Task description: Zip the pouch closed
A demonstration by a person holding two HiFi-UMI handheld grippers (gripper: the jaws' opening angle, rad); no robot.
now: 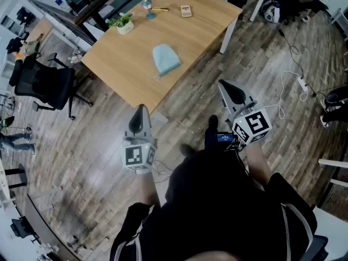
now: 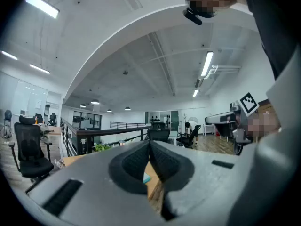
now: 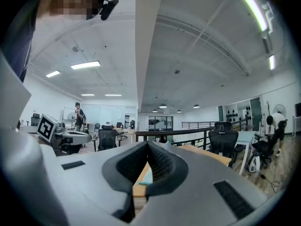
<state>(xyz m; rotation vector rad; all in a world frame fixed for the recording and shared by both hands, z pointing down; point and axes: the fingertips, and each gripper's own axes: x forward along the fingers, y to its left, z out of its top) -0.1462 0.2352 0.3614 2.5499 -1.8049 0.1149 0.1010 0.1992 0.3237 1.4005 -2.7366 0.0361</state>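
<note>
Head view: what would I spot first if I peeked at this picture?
Probably the light blue pouch, lying alone in the middle of the wooden table. Next come the two grey grippers held out over the floor short of the table, the left gripper and the right gripper, both with jaws shut and empty.
</note>
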